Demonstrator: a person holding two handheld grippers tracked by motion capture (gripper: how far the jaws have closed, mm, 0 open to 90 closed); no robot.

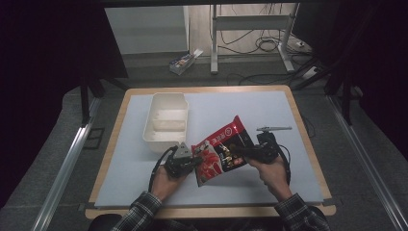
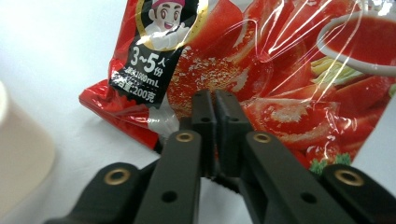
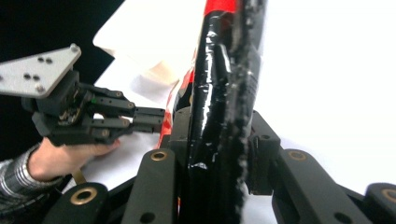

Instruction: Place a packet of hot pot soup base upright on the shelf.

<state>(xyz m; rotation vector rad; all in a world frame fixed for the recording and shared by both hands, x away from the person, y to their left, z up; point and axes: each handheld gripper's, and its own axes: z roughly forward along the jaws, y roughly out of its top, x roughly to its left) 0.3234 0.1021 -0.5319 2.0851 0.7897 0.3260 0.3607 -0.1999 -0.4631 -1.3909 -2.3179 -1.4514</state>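
A red and black sauce packet [image 1: 222, 149] is held up over the white mat between both grippers. My left gripper [image 1: 194, 162] is shut on its lower left edge. In the left gripper view the jaws are pressed together at the gripper's tip [image 2: 215, 100], over the packet's printed face [image 2: 261, 60]. My right gripper [image 1: 244, 151] is shut on the packet's right side. The right gripper view shows the packet [image 3: 219, 70] edge-on between its jaws [image 3: 217, 135], with the left gripper [image 3: 161, 119] touching the far edge.
A white rectangular container [image 1: 168, 95] stands on the mat behind the left gripper, seen blurred in the left gripper view [image 2: 18, 154]. The wooden table edge [image 1: 211, 211] runs in front. A small box [image 1: 183, 61], cables and a metal stand lie on the floor beyond.
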